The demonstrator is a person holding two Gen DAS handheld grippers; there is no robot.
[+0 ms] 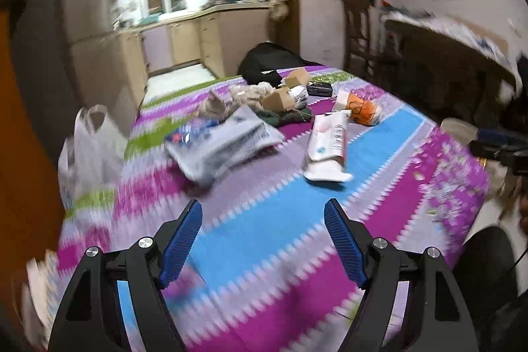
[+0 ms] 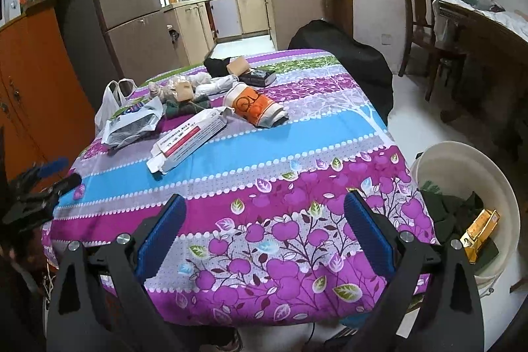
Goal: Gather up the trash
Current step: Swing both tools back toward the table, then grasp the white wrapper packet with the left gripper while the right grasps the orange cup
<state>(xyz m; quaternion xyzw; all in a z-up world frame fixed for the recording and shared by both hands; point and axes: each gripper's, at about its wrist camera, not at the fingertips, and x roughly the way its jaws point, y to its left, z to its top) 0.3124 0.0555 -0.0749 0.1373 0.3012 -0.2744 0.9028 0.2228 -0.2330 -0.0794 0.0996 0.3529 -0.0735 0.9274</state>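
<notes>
Trash lies on a table under a purple, blue and green cloth (image 2: 280,154). A long white carton (image 2: 189,142) lies in the middle; it also shows in the left wrist view (image 1: 328,147). An orange and white paper cup (image 2: 255,108) lies on its side beyond it. A grey plastic bag (image 2: 132,122) lies at the left. Brown paper pieces and wrappers (image 2: 184,88) are piled at the far end. A white bin (image 2: 468,207) at the table's right holds dark scraps and a gold box. My left gripper (image 1: 264,240) and right gripper (image 2: 264,233) are open and empty above the near cloth.
A white carrier bag (image 2: 112,101) hangs at the table's left edge. An orange cabinet (image 2: 36,81) stands at the left. A black bag (image 2: 349,55) sits behind the table's far right. A wooden chair (image 2: 425,32) and a sideboard (image 2: 488,35) stand at the right. The kitchen lies beyond.
</notes>
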